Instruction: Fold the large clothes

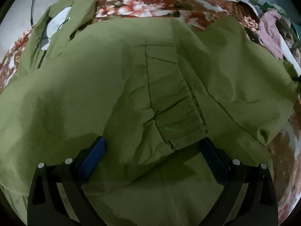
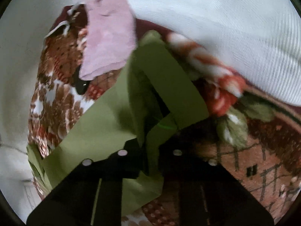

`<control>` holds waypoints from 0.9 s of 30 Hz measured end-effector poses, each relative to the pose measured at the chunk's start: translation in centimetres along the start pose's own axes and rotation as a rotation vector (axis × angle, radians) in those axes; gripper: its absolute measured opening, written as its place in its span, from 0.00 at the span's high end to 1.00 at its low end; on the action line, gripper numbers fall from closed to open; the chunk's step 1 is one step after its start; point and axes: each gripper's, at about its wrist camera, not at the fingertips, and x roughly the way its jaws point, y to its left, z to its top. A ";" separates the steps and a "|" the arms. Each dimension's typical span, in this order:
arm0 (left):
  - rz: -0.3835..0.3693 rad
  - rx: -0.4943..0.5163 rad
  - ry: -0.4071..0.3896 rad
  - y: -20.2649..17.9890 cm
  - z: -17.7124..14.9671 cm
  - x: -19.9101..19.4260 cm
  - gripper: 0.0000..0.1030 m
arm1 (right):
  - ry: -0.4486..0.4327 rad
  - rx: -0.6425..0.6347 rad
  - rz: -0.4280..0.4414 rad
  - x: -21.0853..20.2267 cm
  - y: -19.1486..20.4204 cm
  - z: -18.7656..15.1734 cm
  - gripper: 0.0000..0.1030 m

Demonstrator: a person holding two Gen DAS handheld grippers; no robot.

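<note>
Left wrist view: green garment [image 1: 94, 86] lies spread over a bed w/ floral blanket [image 1: 135, 1], filling most of the frame; hood w/ drawstring at far left, gathered cuff or hem band near centre. Left hand-held gripper [image 1: 152, 150] hangs just above the cloth, jaws wide apart, blue pads [image 1: 94, 156] either side of the band's near end, nothing clamped. Whether the pads touch the fabric: cannot tell. Pink cloth [image 1: 270, 35] and other clutter at far right, apart from the garment.

Risk here: if the jaws close where they stand, they may pinch the band plus the layer beneath, so a lift drags two plies and spoils the fold. Creases round the band would be locked in.

Right wrist view (blurred): right hand-held gripper [image 2: 148, 150] has its jaws together, clamped on a narrow strip of the green garment at its edge; the strip runs up and away from the fingers. Blanket beneath; pink cloth at far left, white ribbed fabric [image 2: 225, 18] at far right, both near the strip.

Risks: bite looks shallow, at the very edge, so fabric could slip out under tension. W/ only one side held, a pull would skew the garment. The lifted strip could also snag or sweep the pink cloth.
</note>
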 end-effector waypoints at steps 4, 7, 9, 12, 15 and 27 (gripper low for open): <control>0.022 0.003 -0.017 -0.2 -0.2 0.2 0.05 | -0.041 -0.088 -0.017 -2.0 2.7 -0.3 0.90; 0.034 0.012 -0.033 -0.3 -0.5 0.3 0.05 | -0.077 -0.147 -0.018 -4.2 4.9 -0.6 0.91; 0.043 0.021 -0.037 -0.3 -0.6 0.4 0.05 | -0.095 -0.183 0.002 -6.0 6.9 -1.0 0.91; 0.063 0.034 -0.040 -0.6 -0.7 0.7 0.04 | -0.120 -0.254 0.044 -7.9 10.2 -1.7 0.92; 0.065 0.034 -0.046 -0.5 -0.7 0.8 0.04 | -0.131 -0.335 0.090 -9.9 14.4 -2.7 0.92; 0.058 0.031 -0.091 -0.5 -0.8 0.7 0.04 | -0.172 -0.621 0.338 -17.9 34.5 -12.6 0.93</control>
